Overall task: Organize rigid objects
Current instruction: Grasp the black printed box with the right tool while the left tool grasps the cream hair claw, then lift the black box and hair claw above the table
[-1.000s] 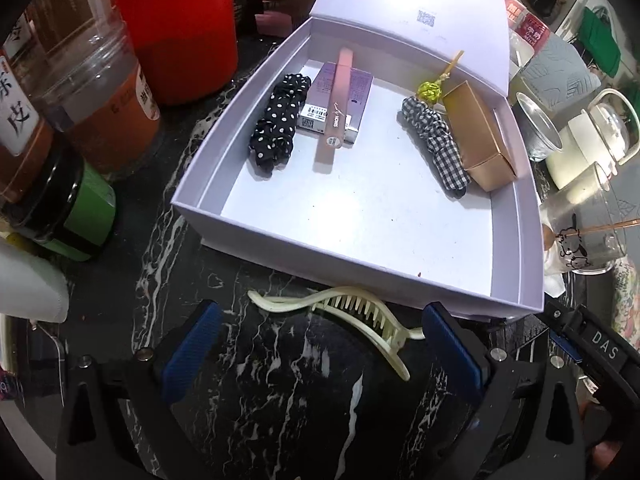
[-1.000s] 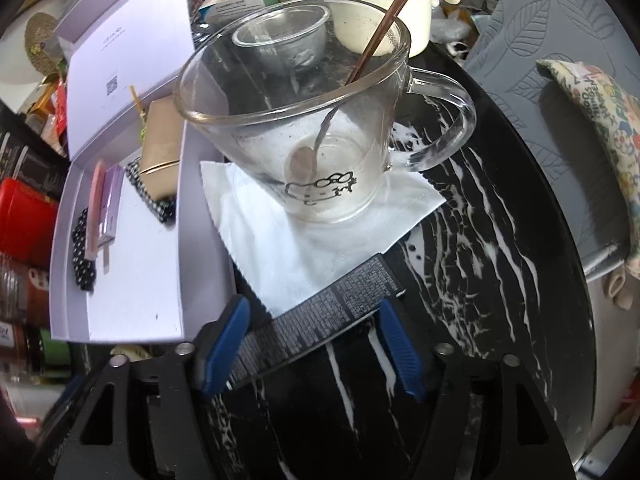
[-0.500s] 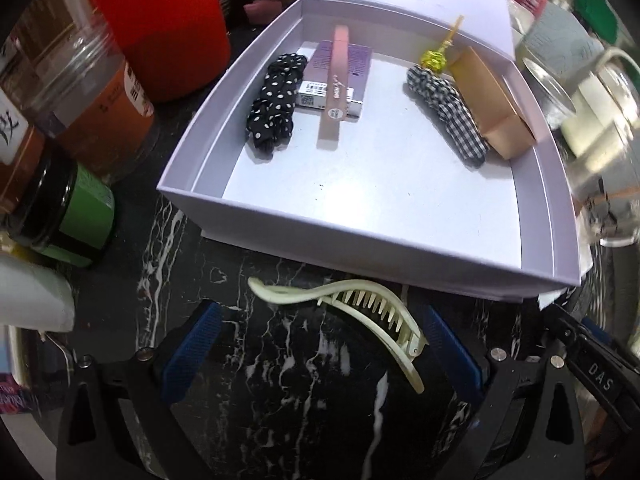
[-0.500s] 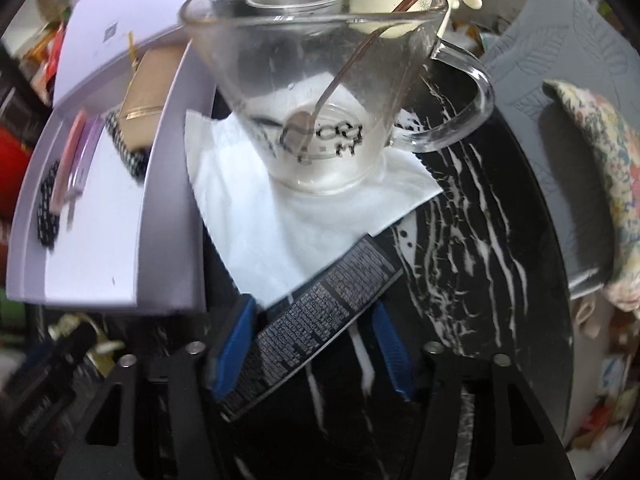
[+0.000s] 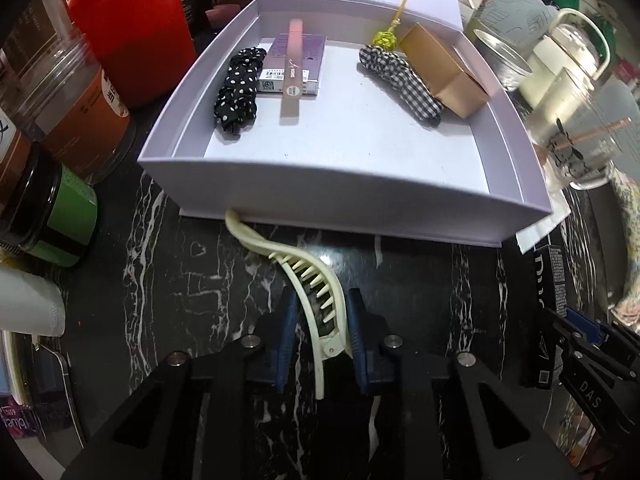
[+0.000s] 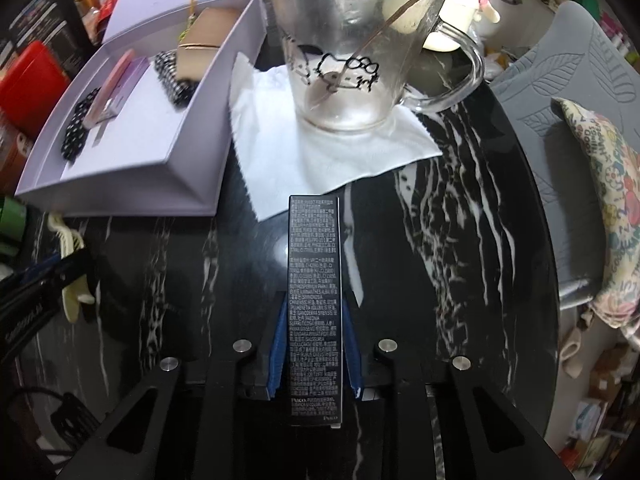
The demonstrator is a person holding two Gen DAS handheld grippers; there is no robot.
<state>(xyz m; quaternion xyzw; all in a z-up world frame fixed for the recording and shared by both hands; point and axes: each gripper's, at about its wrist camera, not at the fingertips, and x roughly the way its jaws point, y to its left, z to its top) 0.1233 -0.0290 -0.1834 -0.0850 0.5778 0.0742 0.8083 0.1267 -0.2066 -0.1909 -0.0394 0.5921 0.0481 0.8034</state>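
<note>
Black marble bench [image 6: 460, 240]: the left gripper [image 5: 322, 334] has just closed on a cream hair clip [image 5: 316, 280]. The right gripper [image 6: 314, 344] clamps a black carton [image 6: 315, 300].

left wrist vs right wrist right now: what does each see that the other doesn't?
Left wrist only: red canister, green-labelled jar, and the left gripper shut on the cream hair clip.

Right wrist only: grey leaf-patterned cushion, and the right gripper shut on the black carton.

Both: lavender box with scrunchies inside, glass mug, marble tabletop.
</note>
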